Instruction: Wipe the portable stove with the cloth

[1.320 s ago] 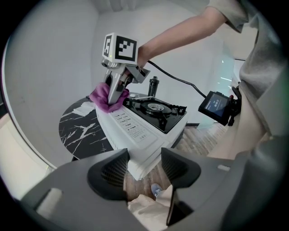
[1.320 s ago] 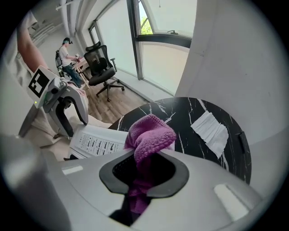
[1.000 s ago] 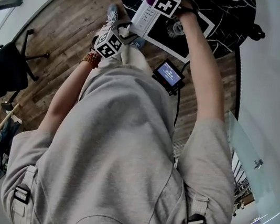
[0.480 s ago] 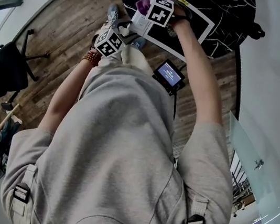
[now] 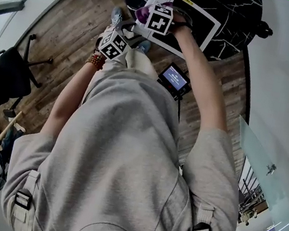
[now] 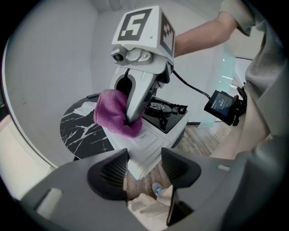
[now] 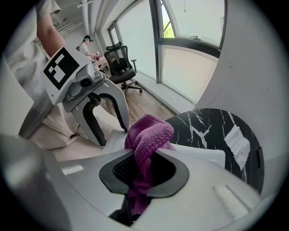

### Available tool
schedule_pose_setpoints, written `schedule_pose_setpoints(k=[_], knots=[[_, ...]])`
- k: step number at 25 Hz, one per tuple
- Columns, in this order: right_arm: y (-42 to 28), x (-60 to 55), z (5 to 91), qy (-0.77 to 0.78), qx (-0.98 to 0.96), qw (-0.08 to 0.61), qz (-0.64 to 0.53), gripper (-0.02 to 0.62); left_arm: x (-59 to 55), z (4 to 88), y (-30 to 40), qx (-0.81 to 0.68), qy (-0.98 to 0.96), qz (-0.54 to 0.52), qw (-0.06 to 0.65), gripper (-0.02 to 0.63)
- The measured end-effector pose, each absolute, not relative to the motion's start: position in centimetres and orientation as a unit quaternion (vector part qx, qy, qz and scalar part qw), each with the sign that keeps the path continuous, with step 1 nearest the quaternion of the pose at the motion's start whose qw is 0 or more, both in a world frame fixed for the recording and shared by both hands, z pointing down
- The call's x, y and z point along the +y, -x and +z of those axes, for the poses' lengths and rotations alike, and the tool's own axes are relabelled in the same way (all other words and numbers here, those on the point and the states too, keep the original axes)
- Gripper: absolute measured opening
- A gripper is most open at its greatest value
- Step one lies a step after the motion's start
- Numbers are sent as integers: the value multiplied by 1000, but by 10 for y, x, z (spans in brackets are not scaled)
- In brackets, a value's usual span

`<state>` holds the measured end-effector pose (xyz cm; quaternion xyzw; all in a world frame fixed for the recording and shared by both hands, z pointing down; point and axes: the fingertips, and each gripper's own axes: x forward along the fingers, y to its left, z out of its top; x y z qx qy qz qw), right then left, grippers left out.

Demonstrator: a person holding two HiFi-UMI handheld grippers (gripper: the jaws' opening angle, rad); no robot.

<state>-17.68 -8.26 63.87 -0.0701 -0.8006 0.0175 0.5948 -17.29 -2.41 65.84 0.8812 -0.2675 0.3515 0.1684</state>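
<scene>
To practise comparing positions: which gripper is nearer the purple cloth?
Right. The right gripper is shut on the cloth; the left gripper hangs open near the stove's corner, apart from the cloth.

A round black marble table (image 5: 242, 14) carries the white portable stove (image 5: 198, 18).

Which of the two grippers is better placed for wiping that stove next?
Right. The right gripper is shut on the purple cloth, which already lies against the portable stove on its white panel. The left gripper is open and empty, held short of the stove's near corner.
</scene>
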Motion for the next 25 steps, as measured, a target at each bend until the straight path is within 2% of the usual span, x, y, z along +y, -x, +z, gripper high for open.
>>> schedule_pose_setpoints(k=[11,15,19,25], knots=[[183,-44,637,76,-810,581,33,69,-24,658,171,-259,-877,369,168,229],[186,-26,632,75,-823,557,81,72,-17,653,172,-235,-877,394,146,221],[176,-22,605,45,-871,465,155,74,-16,620,165,-212,-892,392,82,213],[133,-61,501,-76,-947,256,175,77,-46,514,132,-239,-937,256,10,187]])
